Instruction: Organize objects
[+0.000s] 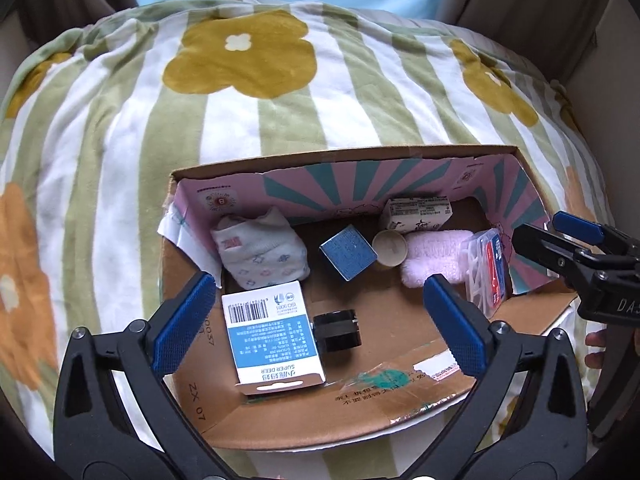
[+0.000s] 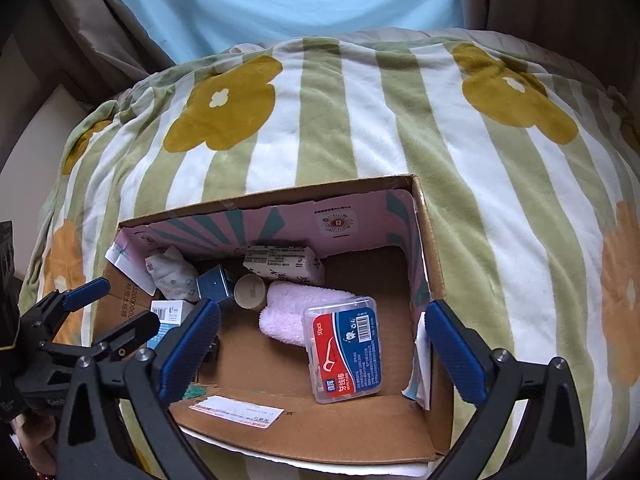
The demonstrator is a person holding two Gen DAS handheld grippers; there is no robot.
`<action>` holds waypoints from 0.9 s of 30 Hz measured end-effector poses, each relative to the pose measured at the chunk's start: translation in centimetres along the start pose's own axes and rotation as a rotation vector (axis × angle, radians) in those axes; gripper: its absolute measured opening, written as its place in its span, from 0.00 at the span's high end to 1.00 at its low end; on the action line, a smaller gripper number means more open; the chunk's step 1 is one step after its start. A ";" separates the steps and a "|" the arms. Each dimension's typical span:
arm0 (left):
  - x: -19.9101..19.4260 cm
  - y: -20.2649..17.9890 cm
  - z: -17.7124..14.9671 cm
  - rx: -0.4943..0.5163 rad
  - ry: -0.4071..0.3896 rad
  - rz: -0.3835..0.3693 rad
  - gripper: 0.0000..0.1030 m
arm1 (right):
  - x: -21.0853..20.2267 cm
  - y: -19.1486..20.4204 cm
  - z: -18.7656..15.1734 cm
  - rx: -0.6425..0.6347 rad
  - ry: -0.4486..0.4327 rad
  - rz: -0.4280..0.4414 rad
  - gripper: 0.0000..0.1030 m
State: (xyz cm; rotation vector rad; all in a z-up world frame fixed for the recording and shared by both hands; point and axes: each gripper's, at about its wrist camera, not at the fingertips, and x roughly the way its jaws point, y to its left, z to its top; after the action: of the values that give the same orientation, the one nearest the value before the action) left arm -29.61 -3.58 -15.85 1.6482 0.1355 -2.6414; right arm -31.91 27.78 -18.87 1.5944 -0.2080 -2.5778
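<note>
Honestly, both grippers hung wide open and empty over the cardboard box (image 1: pixel 280 416) on the flowered blanket (image 1: pixel 248 92) on the bed. The left gripper (image 1: pixel 320 320) hovered above the white-and-blue carton (image 1: pixel 272 336) and the small black jar (image 1: pixel 338 330), which lay touching each other near the front wall. The right gripper (image 2: pixel 324 344) hovered over the floss pick case (image 2: pixel 346 350), which leaned on the pink towel (image 2: pixel 296 308). Everything seemed already inside the box: the folded patterned sock (image 1: pixel 260 252), the blue cube box (image 1: pixel 348 252), the round paper tube (image 1: pixel 390 248) and the tissue pack (image 1: pixel 418 212) sat crowded along the back. The risks, as I judged them, came from that crowding and from the soft bed beneath; a finger pushed down on the box wall could have tipped the lot, and a reach for the jar might have nudged the carton or set the jar rolling. The case, only propped, looked likely to slide flat if brushed
</note>
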 end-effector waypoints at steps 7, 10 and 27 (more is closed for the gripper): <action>-2.2 0.7 -0.3 -0.044 -0.037 -0.012 0.00 | -1.7 0.5 -0.5 -0.009 -0.056 0.019 0.01; -4.3 1.0 -0.5 -0.065 -0.077 -0.023 0.00 | -3.3 0.6 -1.0 0.005 -0.111 0.015 0.01; -21.7 -2.4 -10.8 -0.005 -0.341 0.106 0.00 | -19.0 3.0 -10.0 -0.088 -0.301 -0.074 0.01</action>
State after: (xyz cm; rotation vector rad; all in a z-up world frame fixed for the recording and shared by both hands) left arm -10.50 -0.81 -0.97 1.1437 0.0455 -2.7840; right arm -14.47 27.26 -6.01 1.2017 -0.0578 -2.8318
